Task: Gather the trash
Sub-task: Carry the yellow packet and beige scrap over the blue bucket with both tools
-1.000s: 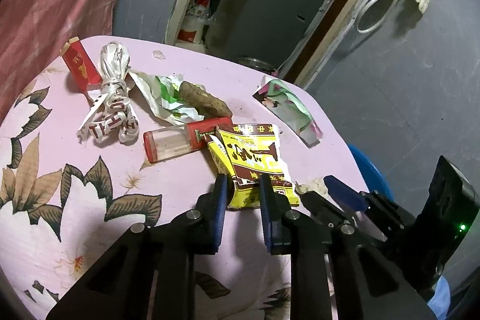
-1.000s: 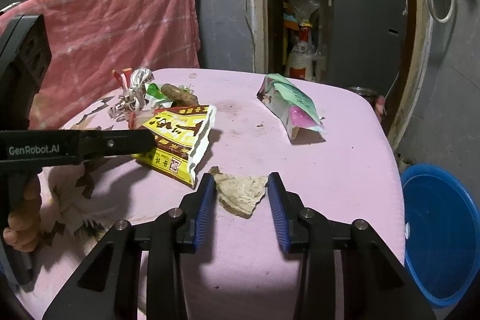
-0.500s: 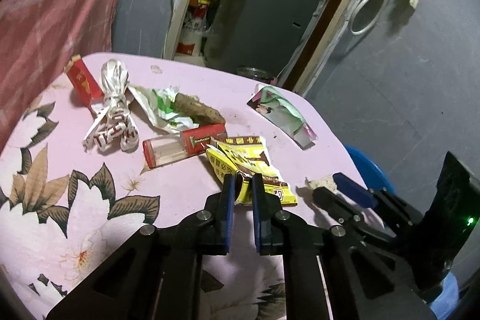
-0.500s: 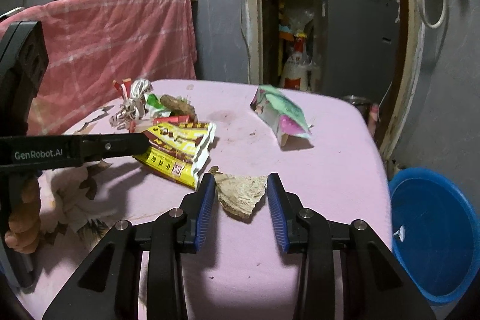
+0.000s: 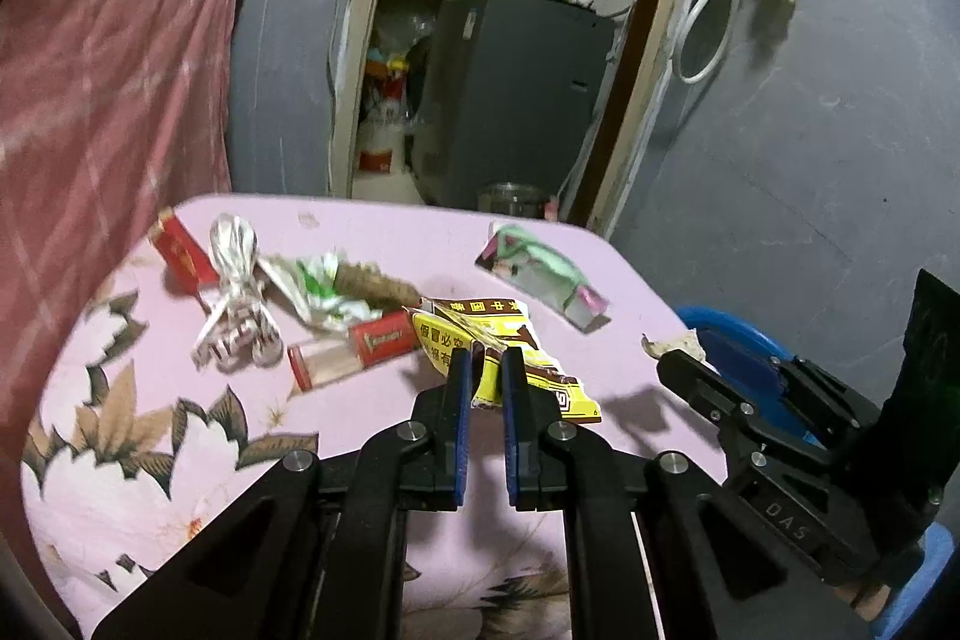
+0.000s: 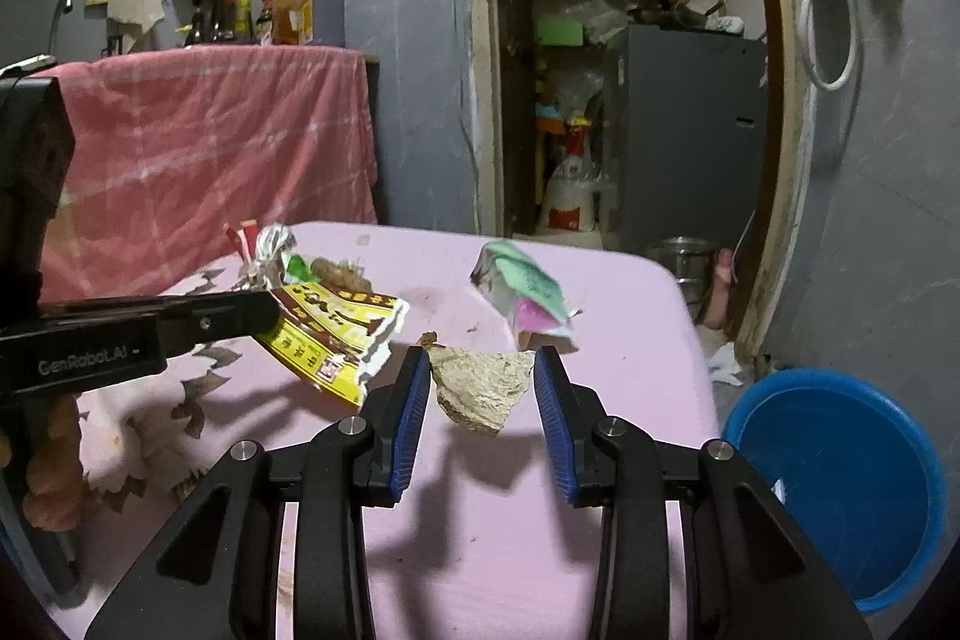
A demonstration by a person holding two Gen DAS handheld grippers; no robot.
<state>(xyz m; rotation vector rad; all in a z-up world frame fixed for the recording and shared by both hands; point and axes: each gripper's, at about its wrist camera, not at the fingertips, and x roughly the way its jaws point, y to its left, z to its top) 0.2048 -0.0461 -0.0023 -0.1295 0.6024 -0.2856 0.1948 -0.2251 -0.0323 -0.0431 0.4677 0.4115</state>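
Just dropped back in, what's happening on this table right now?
A person is clearing trash off the pink table with a handheld gripper in each hand. The left gripper is shut on the yellow snack wrapper, its near end raised off the table. The right gripper holds a crumpled brown paper scrap between its jaws. More litter remains, and a blue basin sits on the floor beside the table.

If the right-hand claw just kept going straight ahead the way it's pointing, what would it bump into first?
Probably the green and pink packet on the pink table, straight beyond the right gripper, which already holds a tan scrap. Depth is hard to judge.
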